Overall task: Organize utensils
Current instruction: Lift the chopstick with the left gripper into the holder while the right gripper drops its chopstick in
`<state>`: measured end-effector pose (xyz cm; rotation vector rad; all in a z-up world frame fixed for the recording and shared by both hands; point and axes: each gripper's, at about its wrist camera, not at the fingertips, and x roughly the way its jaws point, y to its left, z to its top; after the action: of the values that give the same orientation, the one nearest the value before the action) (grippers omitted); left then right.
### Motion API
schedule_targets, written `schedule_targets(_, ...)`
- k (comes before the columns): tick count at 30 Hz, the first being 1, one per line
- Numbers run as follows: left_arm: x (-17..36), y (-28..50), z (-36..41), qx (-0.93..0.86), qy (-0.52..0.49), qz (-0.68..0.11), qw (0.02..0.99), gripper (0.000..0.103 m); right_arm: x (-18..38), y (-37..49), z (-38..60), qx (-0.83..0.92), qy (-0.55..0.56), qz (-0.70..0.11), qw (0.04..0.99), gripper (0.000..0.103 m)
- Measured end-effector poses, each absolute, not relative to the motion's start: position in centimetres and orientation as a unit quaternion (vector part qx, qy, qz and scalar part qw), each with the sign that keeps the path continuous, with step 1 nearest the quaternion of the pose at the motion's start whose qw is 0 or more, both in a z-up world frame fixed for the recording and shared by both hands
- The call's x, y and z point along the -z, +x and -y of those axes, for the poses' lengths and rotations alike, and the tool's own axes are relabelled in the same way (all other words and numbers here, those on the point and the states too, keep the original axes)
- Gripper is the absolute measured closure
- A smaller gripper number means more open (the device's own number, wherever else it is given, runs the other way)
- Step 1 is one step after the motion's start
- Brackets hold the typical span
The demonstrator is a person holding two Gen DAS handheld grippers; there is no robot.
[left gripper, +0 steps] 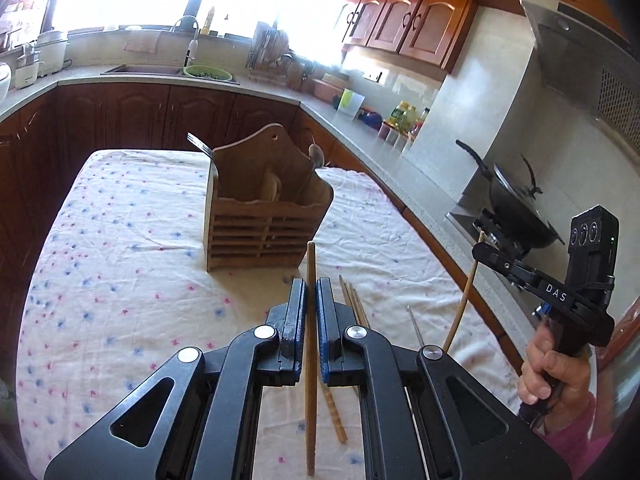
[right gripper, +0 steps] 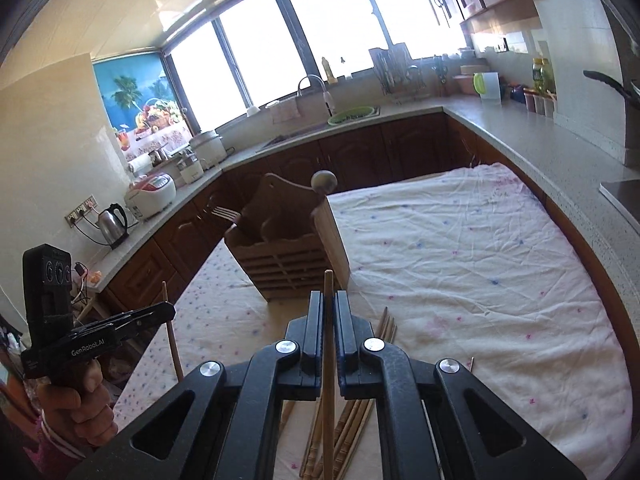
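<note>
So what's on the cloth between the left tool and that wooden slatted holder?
Only bare flowered tablecloth, seen in the left wrist view. The left tool holds one brown chopstick pointing toward the wooden slatted holder.

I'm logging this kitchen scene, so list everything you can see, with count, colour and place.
utensil holder: one, brown wood, slatted, standing on the table
fork: one, metal, upright at one end of the holder
spoon: one, metal, upright at the holder's other end
held chopsticks: two, wooden, one in the left gripper, one in the right
loose chopsticks: several, wooden, lying on the cloth below the grippers
tablecloth: one, white with blue and pink dots, over the table
wok: one, black, on the stove
kettle: one, steel, on the counter
green basin: one, by the sink
left gripper: black, shut on a chopstick
right gripper: black, shut on a chopstick
hands: two, one on each grip
</note>
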<state>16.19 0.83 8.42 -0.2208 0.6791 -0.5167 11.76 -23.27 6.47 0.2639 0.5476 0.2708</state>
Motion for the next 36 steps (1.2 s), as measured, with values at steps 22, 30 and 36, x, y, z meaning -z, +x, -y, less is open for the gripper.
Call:
schedule_targets(22, -13.6, 17.1, -4.3, 0.219, -0.137, -0.242, 0.935, 0.098, -11.2, 14.5, 22.8, -0.131, 0.135, -0.196, 0.962, 0.098)
schedule_targets(30, -18.2, 19.9, -5.2, 0.209, -0.143, -0.176, 0.951, 0.098, -14.2, 18.5, 22.3, -0.127, 0.154, -0.149, 0.968, 0.098)
schedule_targets(36, -21.0, 23.9, -6.0, 0.183, -0.144, -0.131, 0.964, 0.098, -16.8, 22.5, 21.8, -0.115, 0.172, -0.104, 0.973, 0.098)
